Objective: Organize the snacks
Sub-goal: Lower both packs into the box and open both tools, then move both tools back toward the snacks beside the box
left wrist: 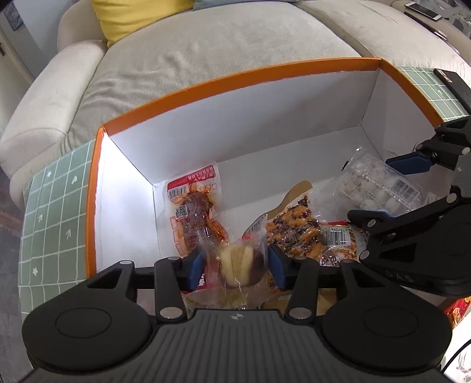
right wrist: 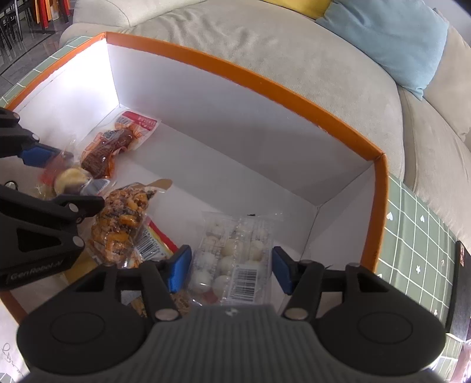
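Note:
An orange-rimmed white box (left wrist: 235, 76) (right wrist: 265, 85) holds several snack packs. My left gripper (left wrist: 237, 266) is inside the box with its blue pads on either side of a clear-wrapped yellow cake snack (left wrist: 237, 265) (right wrist: 70, 178); the pads touch the wrapper. My right gripper (right wrist: 229, 265) is open, its pads straddling a clear tray of white balls (right wrist: 235, 253) (left wrist: 376, 185) without squeezing it. A red meat pack (left wrist: 194, 206) (right wrist: 114, 147) lies at the box's left. An orange mixed-nut pack (left wrist: 297, 232) (right wrist: 123, 224) lies in the middle.
The box stands on a green checked cloth (left wrist: 56, 212) (right wrist: 418, 244). A beige sofa (left wrist: 206, 50) (right wrist: 294, 50) lies behind, with a yellow cushion (left wrist: 138, 17) and a blue cushion (right wrist: 391, 38). A red pack (left wrist: 456, 309) sits outside the box at right.

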Available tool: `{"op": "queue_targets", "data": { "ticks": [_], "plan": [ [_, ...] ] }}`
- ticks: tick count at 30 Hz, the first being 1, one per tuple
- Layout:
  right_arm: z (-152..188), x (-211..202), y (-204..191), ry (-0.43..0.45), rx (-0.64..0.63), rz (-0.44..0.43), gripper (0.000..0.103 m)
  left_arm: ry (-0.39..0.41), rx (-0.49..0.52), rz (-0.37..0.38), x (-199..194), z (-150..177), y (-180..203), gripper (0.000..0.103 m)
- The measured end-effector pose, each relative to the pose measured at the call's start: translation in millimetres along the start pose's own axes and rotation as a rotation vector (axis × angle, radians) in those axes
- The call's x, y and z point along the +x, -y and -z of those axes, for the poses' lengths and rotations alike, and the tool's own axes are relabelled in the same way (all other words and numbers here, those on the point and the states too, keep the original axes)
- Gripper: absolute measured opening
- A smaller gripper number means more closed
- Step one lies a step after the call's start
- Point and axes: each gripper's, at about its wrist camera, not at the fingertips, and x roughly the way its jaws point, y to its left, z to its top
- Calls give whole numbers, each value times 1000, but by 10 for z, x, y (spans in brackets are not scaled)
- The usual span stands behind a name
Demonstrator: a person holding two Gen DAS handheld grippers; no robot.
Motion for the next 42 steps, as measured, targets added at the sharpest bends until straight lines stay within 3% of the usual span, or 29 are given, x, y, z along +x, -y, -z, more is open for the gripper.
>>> {"op": "queue_targets", "data": {
  "ticks": [2, 4, 7, 9, 16, 22, 31, 38, 42],
  "plan": [
    [11, -22, 1, 1, 2, -7, 57, 7, 1, -3, -31, 2, 2, 64],
    [23, -51, -1, 1, 2, -11, 58, 21, 1, -9, -75, 6, -3, 78],
    [36, -137, -14, 19, -2, -8, 62, 40, 3, -16, -169, 13, -20, 79],
    [36, -209, -15, 38, 2, 1, 73, 51, -1, -16, -243, 12, -32, 79],
    [54, -540, 26, 86, 47, -6, 77, 103, -24, -22, -530, 73, -61, 81],
    [222, -923, -45, 187, 58, 15, 83, 226, -68, -64, -887, 213, -61, 81],
    [730, -1462, -222, 436, 127, 85, 83, 405, -81, -139, -1382, 622, 45, 81],
    [1280, -1726, -495, 552, 139, 84, 83, 485, -122, -103, -1542, 1109, 161, 81],
    [1599, -1795, -709, 594, 95, 106, 83, 478, -133, -60, -1519, 1363, 221, 81]
  ]
}}
